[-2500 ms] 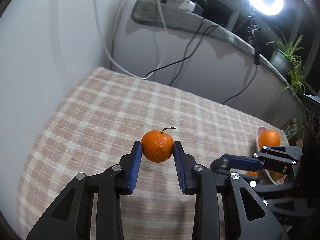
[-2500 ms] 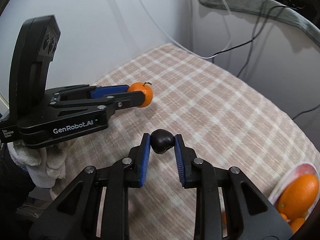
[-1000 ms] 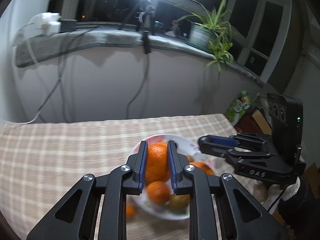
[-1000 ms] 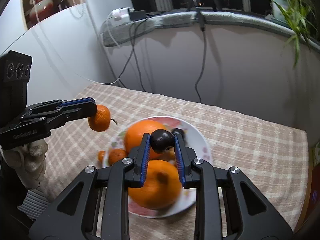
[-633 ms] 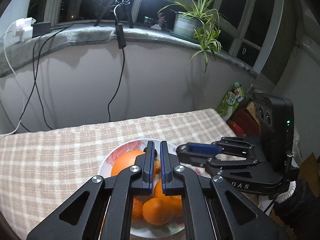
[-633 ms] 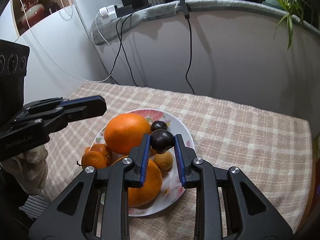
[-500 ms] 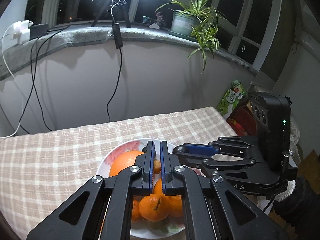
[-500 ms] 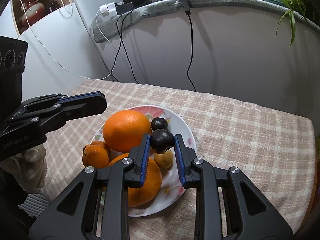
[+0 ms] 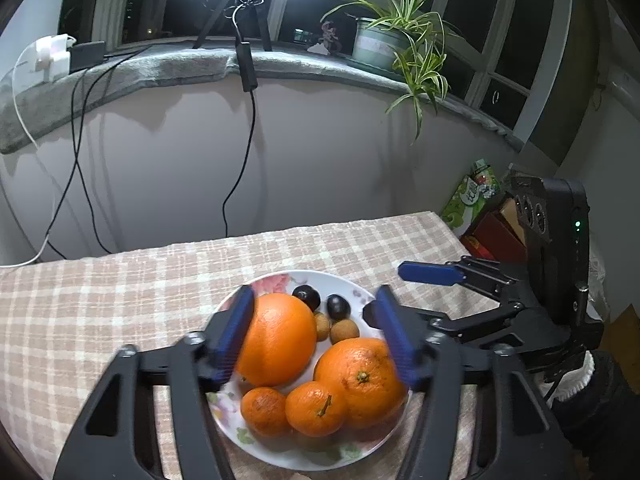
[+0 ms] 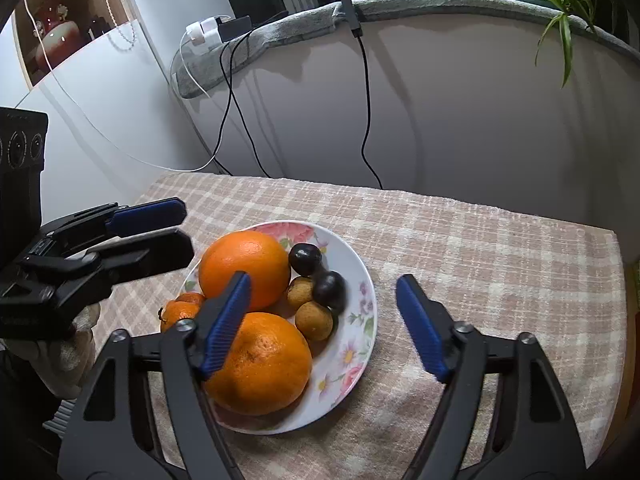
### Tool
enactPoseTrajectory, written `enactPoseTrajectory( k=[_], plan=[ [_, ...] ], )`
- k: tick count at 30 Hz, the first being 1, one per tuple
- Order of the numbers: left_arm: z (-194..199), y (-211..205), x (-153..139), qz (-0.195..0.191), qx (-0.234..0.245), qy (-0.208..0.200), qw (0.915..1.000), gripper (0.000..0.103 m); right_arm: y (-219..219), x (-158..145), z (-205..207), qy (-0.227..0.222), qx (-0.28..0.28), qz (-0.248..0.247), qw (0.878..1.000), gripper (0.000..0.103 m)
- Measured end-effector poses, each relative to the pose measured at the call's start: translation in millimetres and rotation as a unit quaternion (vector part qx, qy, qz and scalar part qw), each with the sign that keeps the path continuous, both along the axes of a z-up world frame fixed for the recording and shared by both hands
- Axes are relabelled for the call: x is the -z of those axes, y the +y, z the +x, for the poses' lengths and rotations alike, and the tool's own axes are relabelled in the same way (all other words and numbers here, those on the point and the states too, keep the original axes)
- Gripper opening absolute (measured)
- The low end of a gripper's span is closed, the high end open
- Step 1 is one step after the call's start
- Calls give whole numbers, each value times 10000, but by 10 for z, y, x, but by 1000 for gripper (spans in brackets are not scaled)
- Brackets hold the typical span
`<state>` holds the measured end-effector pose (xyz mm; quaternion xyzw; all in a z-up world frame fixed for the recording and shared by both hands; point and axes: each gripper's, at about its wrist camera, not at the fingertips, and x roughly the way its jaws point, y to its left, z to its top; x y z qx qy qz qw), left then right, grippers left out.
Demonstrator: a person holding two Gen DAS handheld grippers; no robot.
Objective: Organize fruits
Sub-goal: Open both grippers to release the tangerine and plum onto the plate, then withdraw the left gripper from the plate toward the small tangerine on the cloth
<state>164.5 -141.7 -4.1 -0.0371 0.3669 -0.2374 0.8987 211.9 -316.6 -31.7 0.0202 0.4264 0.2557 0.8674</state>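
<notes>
A floral white plate on the checked tablecloth holds two big oranges, two mandarins, two dark plums and two small brown fruits. My left gripper is open and empty just above the plate, its jaws either side of the oranges. My right gripper is open and empty above the plate's right part. Each gripper shows in the other's view, the right one and the left one.
The checked tablecloth covers the table, which ends at the wall behind and at the right edge. Cables hang down the wall. A potted plant stands on the sill. Boxes stand right of the table.
My left gripper has opened wide from shut. My right gripper has opened and let go of the dark plum, which now lies on the plate beside the other plum.
</notes>
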Motion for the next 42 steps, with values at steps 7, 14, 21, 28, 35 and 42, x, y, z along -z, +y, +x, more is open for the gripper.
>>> enactPoseTrajectory(
  k=[7,14,21,28,35,42],
  plan=[
    [-36,62,-22,11,-100,31,9999,71,-16,-68,-56,-76,76,-49,9999,84],
    [-114,145,-64,36,-145,-42,9999,71,36,-146,-116,-169,99,-120,9997,87],
    [-213,277,-109,26,-209,-128,9997,71,188,-282,-221,-338,32,-228,9992,87],
    [-311,443,-133,8,-339,-187,9993,71,371,-373,-345,-468,-50,-310,9984,87],
    [-391,639,-137,20,-494,-257,9984,71,554,-438,-424,-594,-173,-352,9975,87],
    [-471,931,-77,32,-622,-284,9977,71,790,-513,-554,-722,-460,-334,9958,87]
  ],
)
